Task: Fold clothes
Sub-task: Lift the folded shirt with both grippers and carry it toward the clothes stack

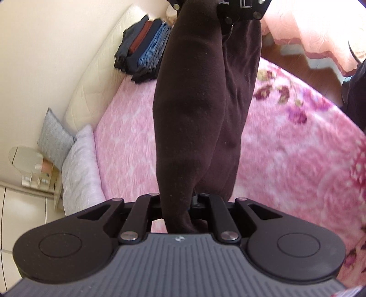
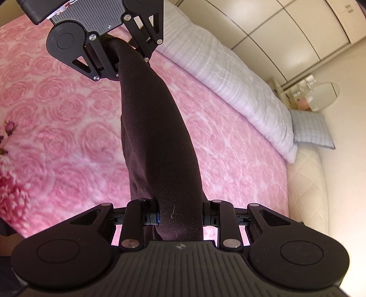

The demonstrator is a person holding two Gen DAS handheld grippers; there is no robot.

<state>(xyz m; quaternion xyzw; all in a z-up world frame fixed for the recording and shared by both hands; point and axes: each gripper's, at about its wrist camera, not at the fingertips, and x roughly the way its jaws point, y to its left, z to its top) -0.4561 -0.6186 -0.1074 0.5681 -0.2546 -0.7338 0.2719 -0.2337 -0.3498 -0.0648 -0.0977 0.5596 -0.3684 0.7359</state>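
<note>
A dark brown garment (image 1: 201, 109) hangs stretched in the air between my two grippers, above a pink rose-patterned bedspread (image 1: 286, 160). My left gripper (image 1: 180, 205) is shut on one end of it. My right gripper (image 2: 180, 214) is shut on the other end; the garment (image 2: 155, 137) runs from it up to the left gripper (image 2: 112, 59), seen at the top of the right wrist view. The right gripper (image 1: 231, 16) shows at the top of the left wrist view, holding the far end.
A stack of folded dark, rust and blue clothes (image 1: 144, 48) lies at the bed's far corner by the cream headboard (image 1: 91, 80). Lilac and grey pillows (image 2: 228, 75) line one side. A bedside table with a round mirror (image 2: 320, 96) stands beyond.
</note>
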